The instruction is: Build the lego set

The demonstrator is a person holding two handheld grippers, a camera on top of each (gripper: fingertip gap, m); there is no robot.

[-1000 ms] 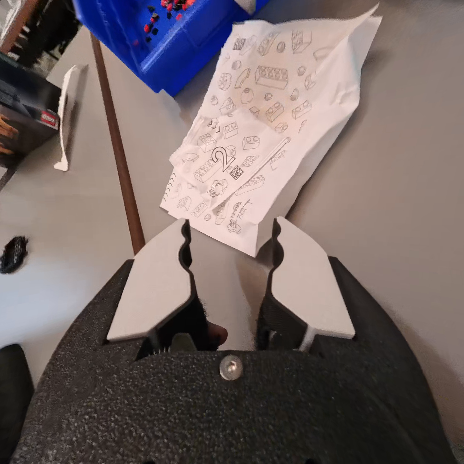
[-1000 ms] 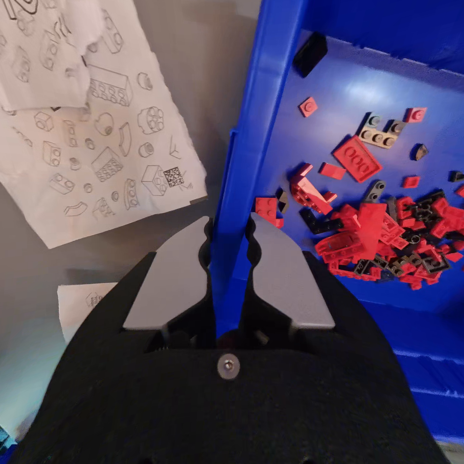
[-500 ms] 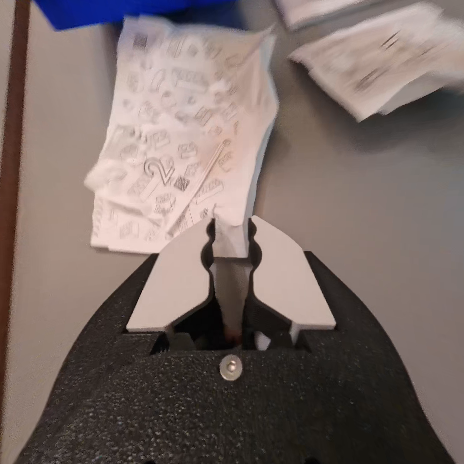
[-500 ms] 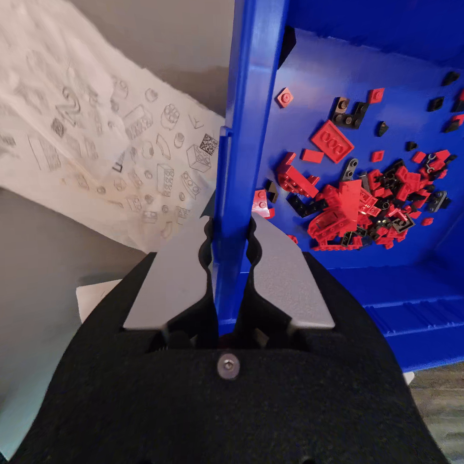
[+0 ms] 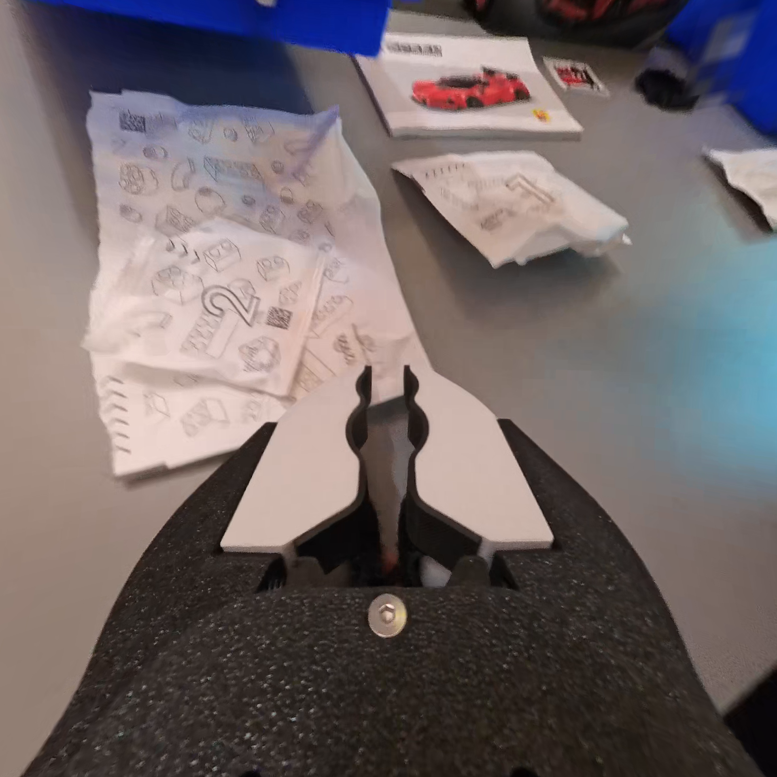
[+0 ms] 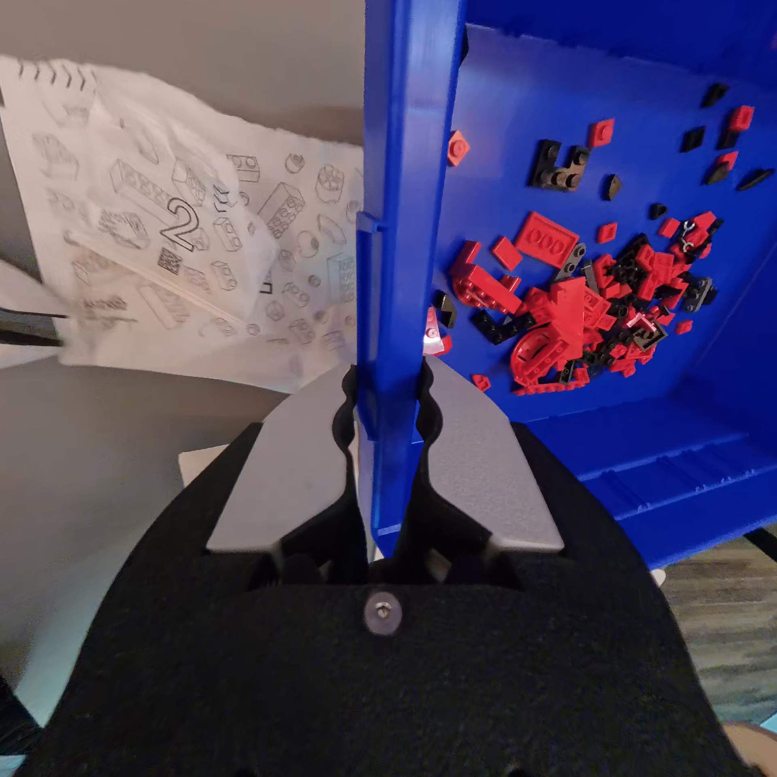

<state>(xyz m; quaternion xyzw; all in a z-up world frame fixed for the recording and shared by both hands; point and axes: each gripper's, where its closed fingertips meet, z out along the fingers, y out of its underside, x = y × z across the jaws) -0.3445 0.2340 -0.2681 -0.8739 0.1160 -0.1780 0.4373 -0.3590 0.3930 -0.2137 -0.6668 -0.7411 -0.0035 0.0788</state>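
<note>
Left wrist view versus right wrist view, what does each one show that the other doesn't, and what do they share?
Only the left wrist view shows the booklet with a red car on its cover, a smaller crumpled paper bag, and the left tongs around a corner of the big printed paper bag.

Only the right wrist view shows inside the blue bin, with its loose red and black bricks, and the right tongs clamped on the bin's side wall.

Both show the printed bag, the bin and the grey table.
</note>
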